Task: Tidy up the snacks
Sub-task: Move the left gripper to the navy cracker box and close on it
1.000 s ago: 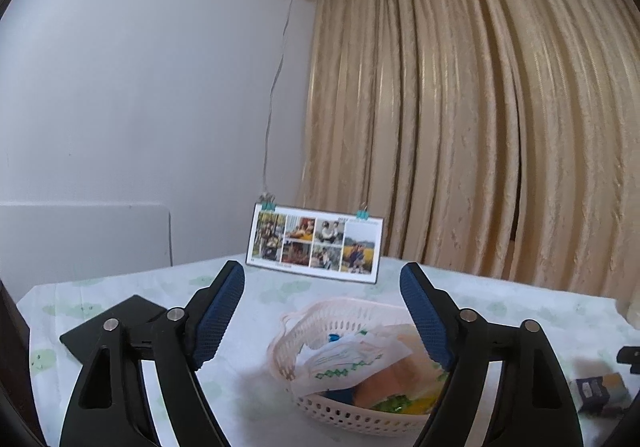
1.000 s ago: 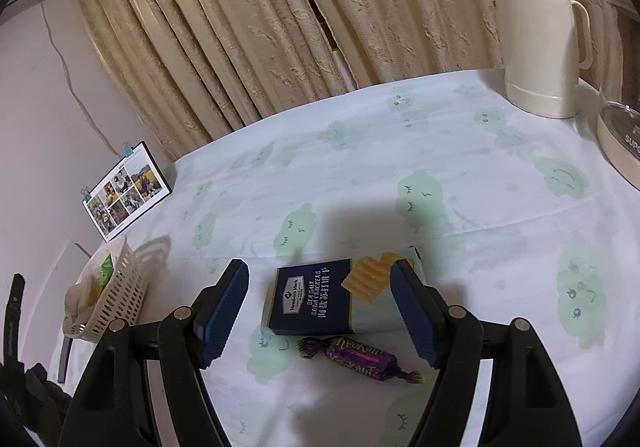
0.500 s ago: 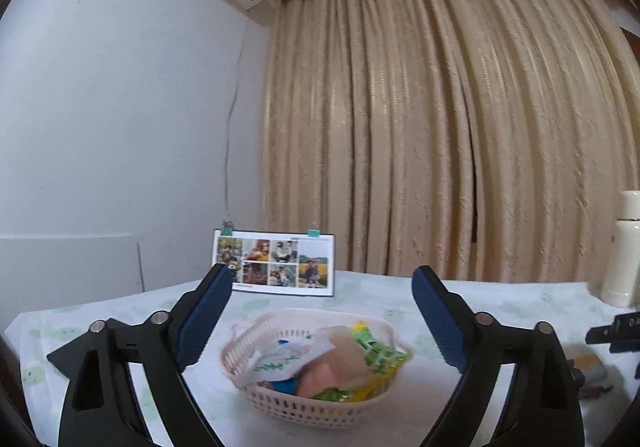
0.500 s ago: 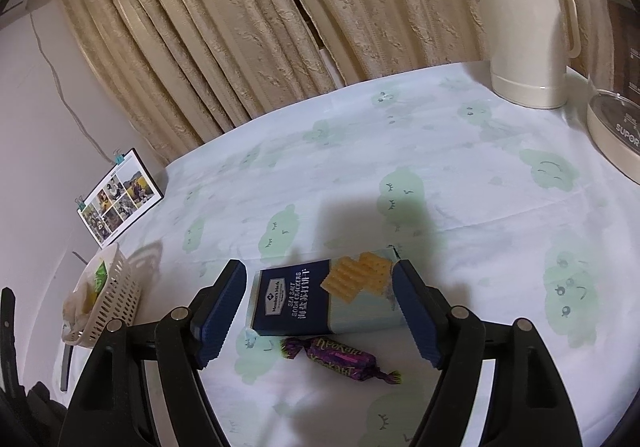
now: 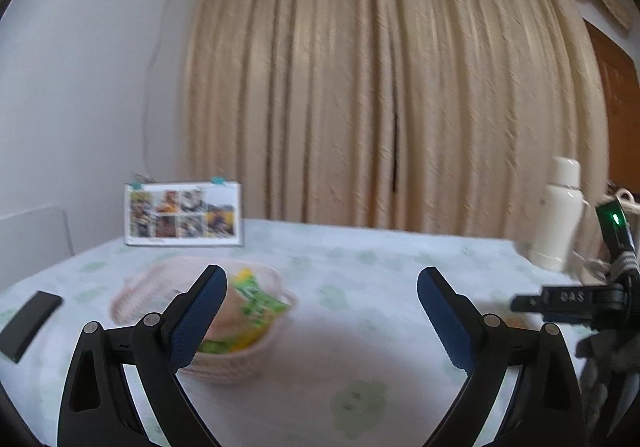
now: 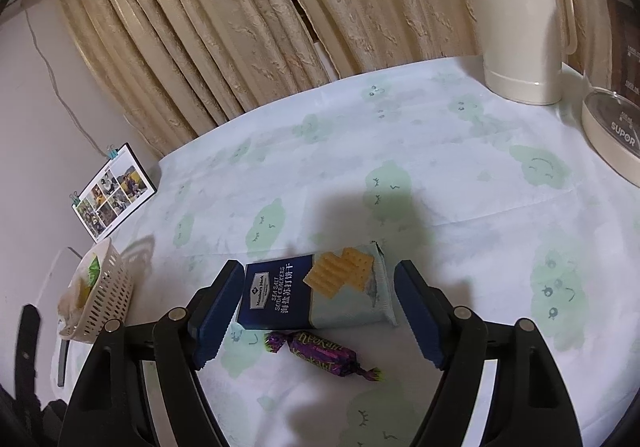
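Right wrist view: readable print first. The cracker packet (image 6: 316, 295) carries "Member's Mark" in a white logo, then "SEA SALT SODA CRACKERS" and a line of Chinese characters on its navy half; the pale half shows pictured square crackers. The purple wrapped candy (image 6: 322, 357) has gold lettering, partly legible, something like "Kookan" — I cannot read it with certainty. At the right edge a round cream appliance base (image 6: 612, 135) reads "SUPOR". A cream thermos jug (image 6: 520, 35) stands behind it, near the curtain.

My right gripper (image 6: 316, 315) is spread wide, holding nothing. The cracker packet lies flat on the cloud-print tablecloth (image 6: 440, 167) between the blue pads (image 6: 216, 311), not touching either as far as I can tell. The candy lies just nearer to me than the packet, also between the fingers, apart from them.

The white slotted basket (image 6: 108, 295) sits well to the left, with green and yellow packets in it, near a clipped photo card (image 6: 114, 191).

Left wrist view (blurred): my left gripper (image 5: 322, 307) is likewise wide apart and empty. The basket (image 5: 248, 359) lies partly behind the left pad, snacks visible inside. A black piece of the right gripper's body (image 5: 572, 299) shows white letters, perhaps "DAS"; a green light glows above it.
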A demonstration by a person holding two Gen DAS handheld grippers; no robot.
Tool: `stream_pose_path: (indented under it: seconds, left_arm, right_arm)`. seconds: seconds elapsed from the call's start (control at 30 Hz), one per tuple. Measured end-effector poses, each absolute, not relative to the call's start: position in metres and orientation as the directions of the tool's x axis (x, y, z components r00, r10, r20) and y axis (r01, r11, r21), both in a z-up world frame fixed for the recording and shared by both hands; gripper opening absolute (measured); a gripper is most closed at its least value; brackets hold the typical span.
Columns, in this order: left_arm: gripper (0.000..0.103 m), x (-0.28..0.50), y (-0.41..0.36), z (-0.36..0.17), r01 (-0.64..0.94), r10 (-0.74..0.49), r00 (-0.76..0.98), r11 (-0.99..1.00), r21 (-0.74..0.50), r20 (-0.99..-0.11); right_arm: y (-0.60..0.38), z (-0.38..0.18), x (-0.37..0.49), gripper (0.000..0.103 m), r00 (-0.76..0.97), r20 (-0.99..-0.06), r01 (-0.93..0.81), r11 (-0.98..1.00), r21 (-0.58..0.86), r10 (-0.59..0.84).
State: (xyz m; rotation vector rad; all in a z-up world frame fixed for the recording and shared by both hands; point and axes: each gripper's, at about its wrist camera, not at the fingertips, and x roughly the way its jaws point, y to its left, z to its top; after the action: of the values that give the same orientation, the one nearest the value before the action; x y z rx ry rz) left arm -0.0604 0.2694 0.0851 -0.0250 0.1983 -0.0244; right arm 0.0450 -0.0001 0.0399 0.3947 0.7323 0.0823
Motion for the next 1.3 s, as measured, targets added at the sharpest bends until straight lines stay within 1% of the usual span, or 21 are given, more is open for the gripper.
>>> stream_pose_path:
  seconds: [0.13,0.27,0.47,0.63,0.87,1.03,1.2,1.3]
  left_arm:
    - [0.096,-0.041,0.255,0.074,0.105,-0.113,0.939,0.994,-0.042,-0.324]
    - [0.096,-0.027,0.245,0.066,0.143,-0.154,0.903,0.988,-0.057,-0.401]
    - [0.096,-0.010,0.239,0.057,0.156,-0.188,0.864,0.982,-0.106,-0.467]
    - [0.096,0.005,0.227,0.053,0.200,-0.222,0.833,0.975,-0.098,-0.507]
    - [0.096,0.026,0.188,0.043,0.340,-0.313,0.741,0.938,-0.070,-0.594]
    - [0.096,0.043,0.158,0.035,0.453,-0.404,0.652,0.886,-0.098,-0.642]
    - [0.096,0.059,0.129,0.029,0.543,-0.408,0.594,0.839,-0.030,-0.693]
    - [0.096,0.062,0.111,0.024,0.585,-0.384,0.590,0.809,0.049,-0.711]
  right_arm:
    - [-0.007,0.039,0.045,0.075,0.742,-0.641,0.082,0.921,0.380,0.199]
    - [-0.013,0.036,0.047,0.075,0.728,-0.660,0.109,0.920,0.376,0.184]
    - [-0.018,0.034,0.048,0.075,0.712,-0.678,0.123,0.917,0.379,0.185]
    - [-0.031,0.031,0.049,0.075,0.702,-0.680,0.148,0.891,0.429,0.211]
    - [-0.046,0.031,0.047,0.075,0.703,-0.681,0.198,0.864,0.464,0.204]
    - [-0.054,0.032,0.045,0.075,0.699,-0.687,0.234,0.845,0.481,0.198]
    - [-0.059,0.033,0.041,0.075,0.697,-0.684,0.245,0.825,0.510,0.216]
    - [-0.061,0.035,0.039,0.075,0.694,-0.680,0.242,0.813,0.529,0.235]
